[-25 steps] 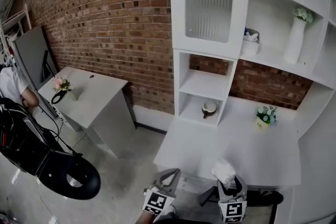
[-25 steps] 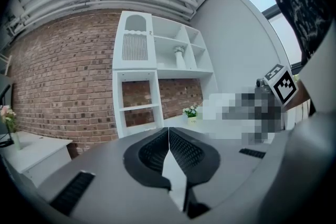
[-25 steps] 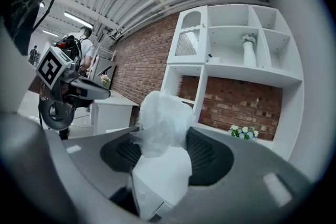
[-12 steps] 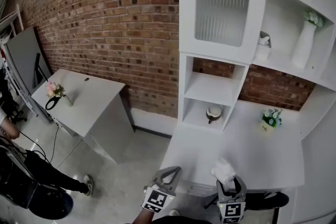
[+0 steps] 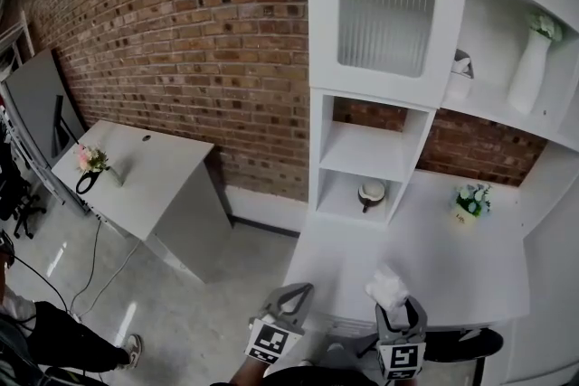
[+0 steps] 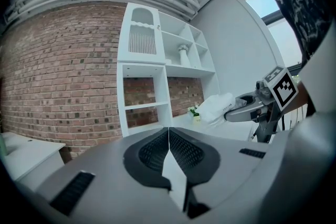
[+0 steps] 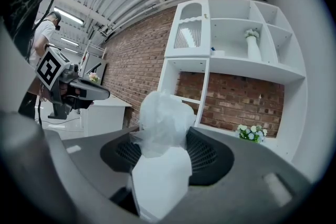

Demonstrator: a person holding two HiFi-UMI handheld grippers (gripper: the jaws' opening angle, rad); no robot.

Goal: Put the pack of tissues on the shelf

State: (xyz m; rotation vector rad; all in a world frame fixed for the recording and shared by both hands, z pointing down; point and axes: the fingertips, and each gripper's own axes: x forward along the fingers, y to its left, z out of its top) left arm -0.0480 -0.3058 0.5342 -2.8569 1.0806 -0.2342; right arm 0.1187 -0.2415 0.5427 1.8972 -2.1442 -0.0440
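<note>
A white pack of tissues [image 7: 160, 149] in crinkled plastic sticks up between the jaws of my right gripper [image 7: 163, 157], which is shut on it. In the head view the pack [image 5: 387, 288] pokes out above the right gripper [image 5: 400, 321], over the front edge of the white desk [image 5: 452, 267]. My left gripper [image 5: 288, 303] hovers to its left, jaws pressed together with nothing between them [image 6: 169, 136]. The white shelf unit [image 5: 366, 149] stands ahead, with open cubbies and a glazed door above. In the left gripper view the pack [image 6: 216, 106] is off to the right.
A cup [image 5: 371, 192] sits in the lower cubby. A small flower pot [image 5: 469, 202] stands on the desk, a white vase [image 5: 531, 59] and a container [image 5: 460, 77] on the upper shelf. A second white table [image 5: 136, 172] stands at the left by the brick wall. A person's leg [image 5: 63, 348] is at bottom left.
The view has drifted left and closer to the shelf unit. The dark stool and seated person at bottom left have left the frame. Both grippers keep their places, the pack still gripped.
</note>
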